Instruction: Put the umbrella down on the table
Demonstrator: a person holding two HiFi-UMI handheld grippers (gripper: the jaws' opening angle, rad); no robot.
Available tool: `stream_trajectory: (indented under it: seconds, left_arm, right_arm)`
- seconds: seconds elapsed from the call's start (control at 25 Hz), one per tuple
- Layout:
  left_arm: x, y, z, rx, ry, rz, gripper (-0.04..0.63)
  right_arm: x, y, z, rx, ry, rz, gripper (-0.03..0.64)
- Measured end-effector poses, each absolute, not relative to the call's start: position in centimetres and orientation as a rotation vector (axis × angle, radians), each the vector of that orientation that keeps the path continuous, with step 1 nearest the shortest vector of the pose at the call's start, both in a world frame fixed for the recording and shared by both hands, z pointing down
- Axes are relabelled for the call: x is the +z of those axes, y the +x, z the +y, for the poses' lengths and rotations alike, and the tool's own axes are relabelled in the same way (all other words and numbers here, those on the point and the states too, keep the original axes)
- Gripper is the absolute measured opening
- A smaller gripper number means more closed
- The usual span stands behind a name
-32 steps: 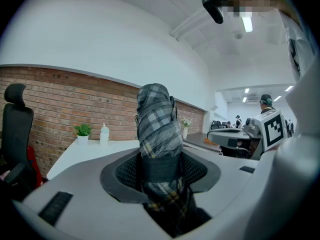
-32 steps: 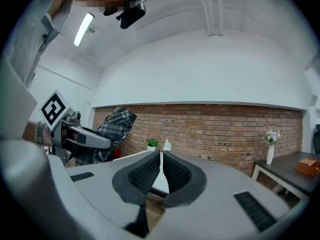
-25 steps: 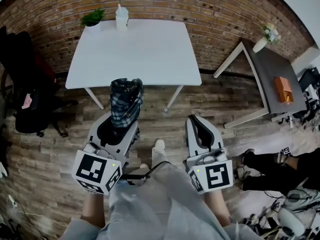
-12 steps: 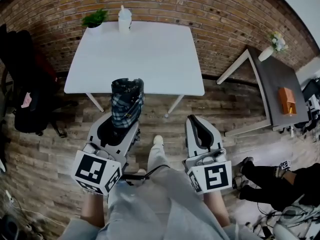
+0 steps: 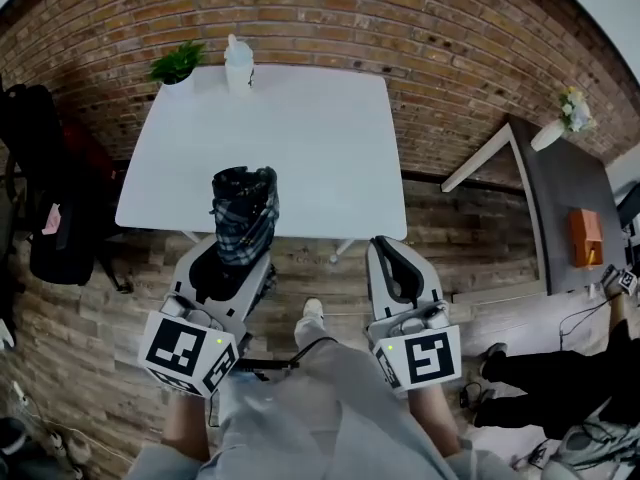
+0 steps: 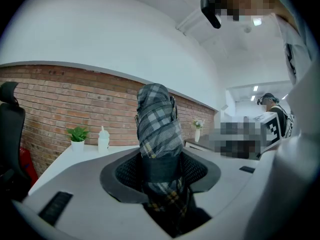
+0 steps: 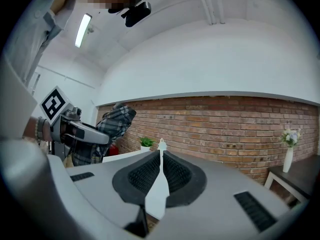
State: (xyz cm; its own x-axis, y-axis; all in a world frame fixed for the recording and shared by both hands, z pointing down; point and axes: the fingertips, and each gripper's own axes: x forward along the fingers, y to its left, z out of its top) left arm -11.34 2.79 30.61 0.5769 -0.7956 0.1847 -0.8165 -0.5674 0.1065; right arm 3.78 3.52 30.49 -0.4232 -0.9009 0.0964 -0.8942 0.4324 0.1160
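Plaid umbrella (image 5: pixel 243 218) stands upright, clamped in our left tongs (image 5: pixel 233 256), white counter (image 5: pixel 320 138) just ahead; right tongs (image 5: pixel 396 258) closed, empty.

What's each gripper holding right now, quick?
Left gripper: closed on the folded plaid umbrella.
Right gripper: closed, nothing between its jaws.

A red brick wall (image 5: pixel 420 18) runs along the far side; the floor (image 5: pixel 100 338) is worn wooden planks; a white table (image 5: pixel 300 158) stands against the wall; a dark grey table (image 5: pixel 565 208) sits at the right; a black chair (image 5: pixel 50 228) at the left; a strip light (image 7: pixel 83 30) glows overhead.
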Motion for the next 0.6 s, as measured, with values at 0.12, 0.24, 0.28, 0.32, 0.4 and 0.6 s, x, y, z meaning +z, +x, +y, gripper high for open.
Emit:
stream_trajectory:
  seconds: [0.12,0.24,0.28,0.32,0.4,0.6]
  left_arm:
    - [30.9,-9.7,-0.9,0.191,2.602,-1.383,0.216]
    - [31.2,-8.1,-4.4,0.22,2.574,-1.406,0.216]
    - [31.3,-7.7,-5.3,0.223,2.564,-1.413,0.216]
    - [31.3,-7.3,-6.2,0.22,2.554,-1.42,0.216]
    - [31.1,-6.6,-7.8,0.206,2.536,-1.433,0.216]
    - [30.6,-5.1,-10.8,0.2,2.516,-1.466,0.216]
  right_arm:
    - [30.8,5.4,-0.4,-0.052,1.561,-2.553,0.046]
    - [30.9,7.0,-4.1,-0.041,1.529,-2.576,0.046]
    - [30.9,7.3,-5.2,-0.037,1.517,-2.584,0.046]
    - [30.8,7.7,-6.2,-0.035,1.506,-2.592,0.047]
    - [30.7,8.5,-8.0,-0.036,1.486,-2.602,0.046]
    - [30.5,10.0,-11.3,-0.029,1.452,-2.619,0.047]
